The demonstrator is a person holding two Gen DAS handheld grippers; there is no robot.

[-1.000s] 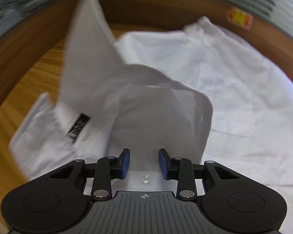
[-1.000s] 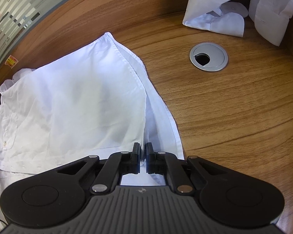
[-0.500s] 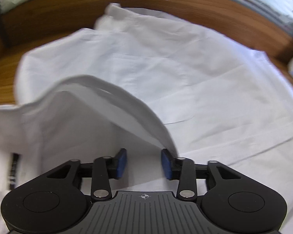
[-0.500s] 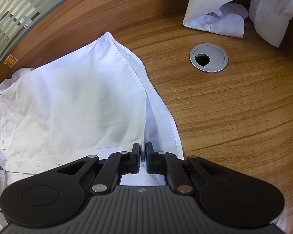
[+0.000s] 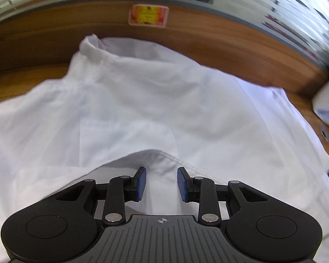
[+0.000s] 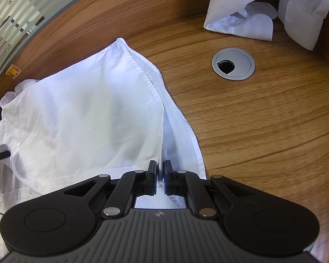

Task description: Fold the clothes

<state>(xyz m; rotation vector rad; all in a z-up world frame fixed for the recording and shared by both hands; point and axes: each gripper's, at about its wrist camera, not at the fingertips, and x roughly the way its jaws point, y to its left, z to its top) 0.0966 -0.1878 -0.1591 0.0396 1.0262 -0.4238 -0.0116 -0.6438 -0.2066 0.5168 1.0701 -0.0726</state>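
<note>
On the wooden desk point(image 6: 263, 118) lies a white shirt point(image 5: 142, 100), spread out flat over most of the top. Its collar point(image 5: 92, 48) is up at the far edge, close to the brown wooden wall point(image 5: 208, 35) that runs along the back of the desk. A small red and yellow sticker point(image 5: 148, 17) is stuck on that wall, just above the collar. The left gripper point(image 5: 161, 183) has its two blue pads wide apart. A folded bit of the shirt with a sewn edge sits between the pads, but neither pad is pressing on it, so the cloth is loose there. The right gripper point(image 6: 160, 175) has its jaws squeezed together on a thin bit of the shirt's side edge. From that pinch the cloth runs away toward the far edge, and its hem point(image 6: 147, 74) makes a long line up to a pointed corner. To the right of the hem the desk is bare wood. A round silver cable hole point(image 6: 233, 64) is set in the desk, well apart from the shirt. Past it, in the far right corner, another white garment point(image 6: 261, 6) is heaped against the wall. At the left edge of the right wrist view a small dark part shows over the shirt, too small to tell what it is.
</note>
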